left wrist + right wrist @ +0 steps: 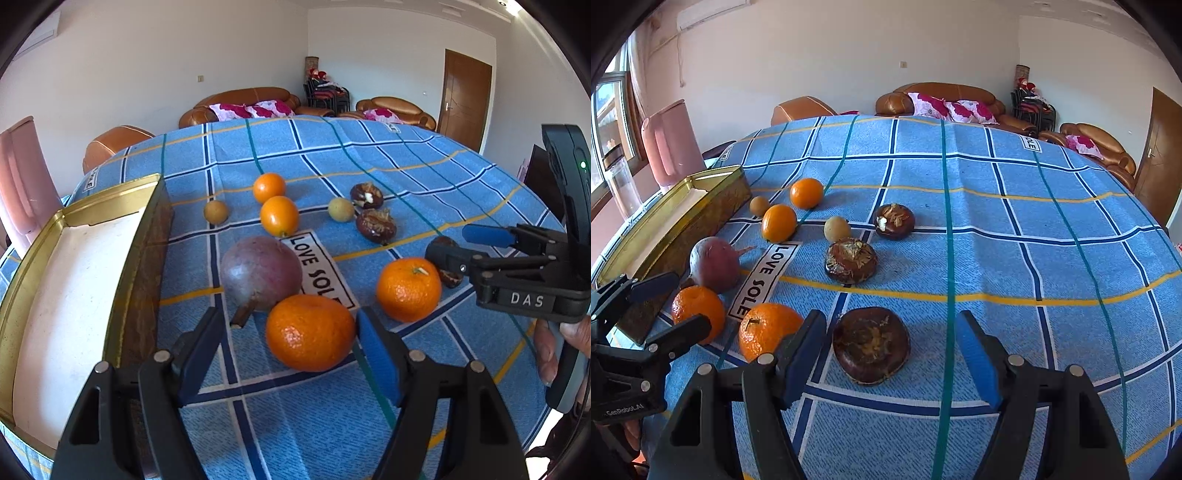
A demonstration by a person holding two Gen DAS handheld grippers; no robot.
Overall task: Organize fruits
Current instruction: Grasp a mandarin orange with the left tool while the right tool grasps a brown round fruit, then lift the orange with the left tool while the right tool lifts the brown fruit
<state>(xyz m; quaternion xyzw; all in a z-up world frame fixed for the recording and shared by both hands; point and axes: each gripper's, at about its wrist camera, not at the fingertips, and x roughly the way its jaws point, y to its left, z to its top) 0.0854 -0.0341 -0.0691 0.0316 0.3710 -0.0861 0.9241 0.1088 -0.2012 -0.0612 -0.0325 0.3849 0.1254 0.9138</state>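
- Fruits lie scattered on the worktop (461,192), which is covered by a blue checked cloth (997,258) bearing a "LOVE SOLE" label (317,269).
- In the left wrist view, a mandarin (309,332) sits low in the centre of the frame, between the spread fingers of the left hand-held gripper (291,350); the jaws stand wide and the blue pad on the right looks to be just beside the fruit, though contact is hard to judge.
- A purple round fruit with a stem (261,274) lies just above and left of it, touching or nearly so.
- A second mandarin (408,290) rests to the right of centre, near the right hand-held gripper (454,247) entering from the right edge.
- In the right wrist view, the right hand-held gripper's jaws are wide apart, holding nothing, with a dark brown fruit (871,345) lying on the cloth between them, nearer the left finger.
- Two more dark brown fruits (851,260) (894,220) sit above it in the frame.
- Two small oranges (279,216) (269,187) and two small tan fruits (216,211) (341,209) lie towards the middle of the left wrist frame.
- A gold tin box (122,192), open with a pale interior, fills the left side of that frame, beside the purple fruit.
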